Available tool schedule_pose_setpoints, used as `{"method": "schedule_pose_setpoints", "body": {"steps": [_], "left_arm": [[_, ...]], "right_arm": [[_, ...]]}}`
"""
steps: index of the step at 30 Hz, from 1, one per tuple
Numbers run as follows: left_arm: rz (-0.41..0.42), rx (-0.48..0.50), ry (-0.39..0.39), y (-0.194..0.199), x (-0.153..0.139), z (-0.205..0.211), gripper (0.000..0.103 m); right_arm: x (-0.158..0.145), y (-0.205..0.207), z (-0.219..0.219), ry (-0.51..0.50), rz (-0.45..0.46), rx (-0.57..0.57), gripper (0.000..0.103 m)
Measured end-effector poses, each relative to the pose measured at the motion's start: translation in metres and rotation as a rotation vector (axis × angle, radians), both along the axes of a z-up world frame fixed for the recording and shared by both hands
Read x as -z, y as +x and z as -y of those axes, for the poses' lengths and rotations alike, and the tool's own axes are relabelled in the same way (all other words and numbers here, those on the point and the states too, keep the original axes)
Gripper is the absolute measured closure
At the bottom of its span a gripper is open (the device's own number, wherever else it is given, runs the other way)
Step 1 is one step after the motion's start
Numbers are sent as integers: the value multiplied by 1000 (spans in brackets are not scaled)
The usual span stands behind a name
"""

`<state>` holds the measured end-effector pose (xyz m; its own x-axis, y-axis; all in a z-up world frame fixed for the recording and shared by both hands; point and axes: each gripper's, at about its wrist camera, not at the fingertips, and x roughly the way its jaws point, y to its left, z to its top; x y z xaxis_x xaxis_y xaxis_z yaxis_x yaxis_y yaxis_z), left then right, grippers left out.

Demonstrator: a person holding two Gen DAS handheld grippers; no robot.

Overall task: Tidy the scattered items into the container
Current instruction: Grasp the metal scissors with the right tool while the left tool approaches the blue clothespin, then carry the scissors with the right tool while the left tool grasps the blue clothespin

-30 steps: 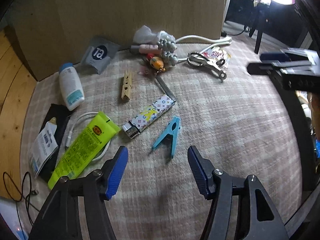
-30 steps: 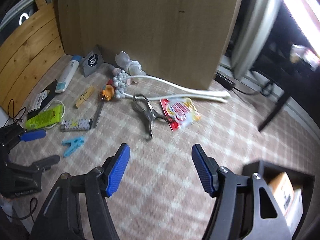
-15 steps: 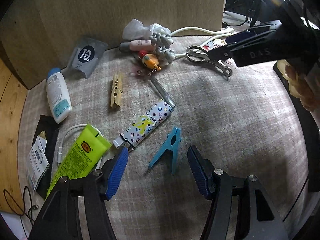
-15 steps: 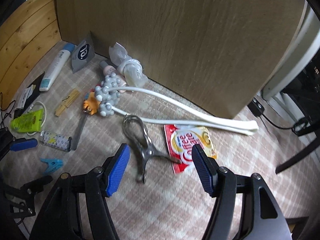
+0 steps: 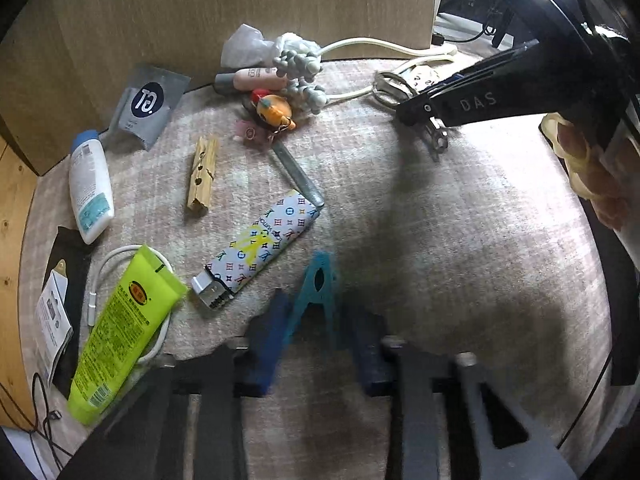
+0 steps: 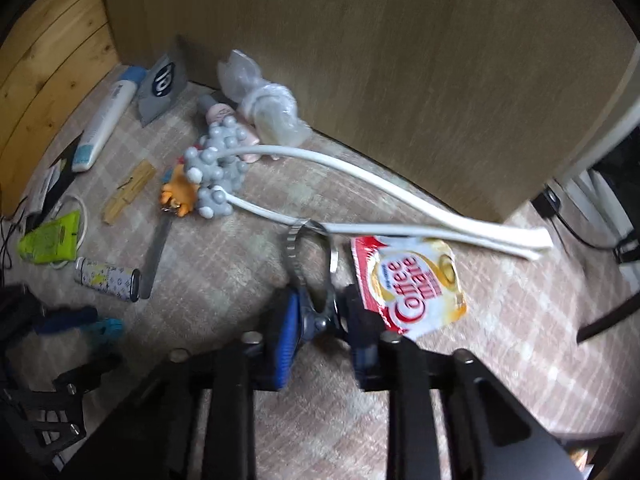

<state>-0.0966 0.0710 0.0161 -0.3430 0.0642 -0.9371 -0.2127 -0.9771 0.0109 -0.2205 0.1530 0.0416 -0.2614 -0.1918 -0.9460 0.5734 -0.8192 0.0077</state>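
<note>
Setting: a pale checked woven cloth (image 5: pixel 460 220) is lying over the floor against a tan wooden panel (image 6: pixel 400 60), with scattered items sitting on it.

Item 1: a teal plastic clothes peg (image 5: pixel 316 300) is lying flat on the cloth between the blue pads of our left gripper (image 5: pixel 316 344). The jaws are standing close around its spread legs; blur is keeping us from telling whether they are pressing on it.

Item 2: silver metal tongs with looped handles (image 6: pixel 310 264) are lying just beside a red and yellow Coffee-mate sachet (image 6: pixel 412 280). Our right gripper (image 6: pixel 322 324) is closing narrowly about the pivot end, pads at or against the metal.

Item 3: a white lighter printed with coloured monograms (image 5: pixel 260 248) is lying just left of the peg, its far end touching a grey metal strip (image 5: pixel 298 176).

Item 4: a lime-green squeeze tube (image 5: pixel 120 332) is resting over a coiled white cable (image 5: pixel 120 256).

Item 5: a wooden clothespin (image 5: pixel 203 174) is lying near a white bottle with a blue cap (image 5: pixel 90 188) and a grey foil sachet (image 5: pixel 148 106).

Item 6: an orange toy figure (image 5: pixel 274 110) is sitting against a grey knobbed massager with long white handles (image 6: pixel 216 168).

The container is not appearing in either view.
</note>
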Motion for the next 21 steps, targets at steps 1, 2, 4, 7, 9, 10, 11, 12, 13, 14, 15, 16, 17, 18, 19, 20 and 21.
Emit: {"method": "schedule_pose_setpoints", "body": {"steps": [1, 2, 4, 7, 9, 10, 11, 12, 13, 14, 15, 16, 17, 18, 19, 20, 21], "left_arm": [[-4, -7, -3, 2, 0, -1, 80], [-7, -16, 0, 5, -1, -1, 81], [-4, -48, 32, 11, -1, 3, 81], [-2, -96, 66, 19, -3, 10, 81], [-2, -132, 83, 26, -5, 15, 81], [-4, -143, 89, 31, -6, 17, 81], [-7, -150, 93, 35, -7, 18, 81], [-12, -155, 96, 39, -9, 19, 81], [-16, -155, 95, 35, -11, 24, 81], [-20, -155, 93, 32, -11, 29, 81], [-22, -157, 93, 35, -12, 31, 81], [-22, -161, 95, 37, -13, 27, 81], [-23, -164, 95, 38, -14, 24, 81], [-26, -169, 92, 36, -14, 21, 81], [-29, -173, 92, 34, -13, 17, 81], [-32, -176, 94, 35, -15, 15, 81], [-35, -179, 96, 35, -16, 12, 81]], "right_arm": [[-1, 2, -2, -11, 4, 14, 84], [-2, 4, -5, -22, 8, 30, 84], [-4, 13, -11, -30, 9, 61, 84], [-8, 29, -21, -56, 18, 103, 84], [-12, 44, -29, -76, 19, 128, 84], [-14, 51, -33, -76, 12, 141, 84], [-16, 59, -38, -81, 7, 157, 84], [-19, 67, -43, -95, 7, 176, 84], [-22, 74, -49, -108, 8, 192, 84], [-27, 80, -53, -118, 3, 208, 84], [-33, 83, -57, -122, -7, 226, 84], [-37, 88, -63, -123, -15, 242, 84], [-40, 92, -72, -124, -25, 259, 84], [-44, 100, -79, -128, -33, 275, 84], [-49, 107, -88, -134, -38, 289, 84], [-50, 107, -106, -137, -42, 296, 84], [-49, 115, -120, -138, -54, 306, 84]]}}
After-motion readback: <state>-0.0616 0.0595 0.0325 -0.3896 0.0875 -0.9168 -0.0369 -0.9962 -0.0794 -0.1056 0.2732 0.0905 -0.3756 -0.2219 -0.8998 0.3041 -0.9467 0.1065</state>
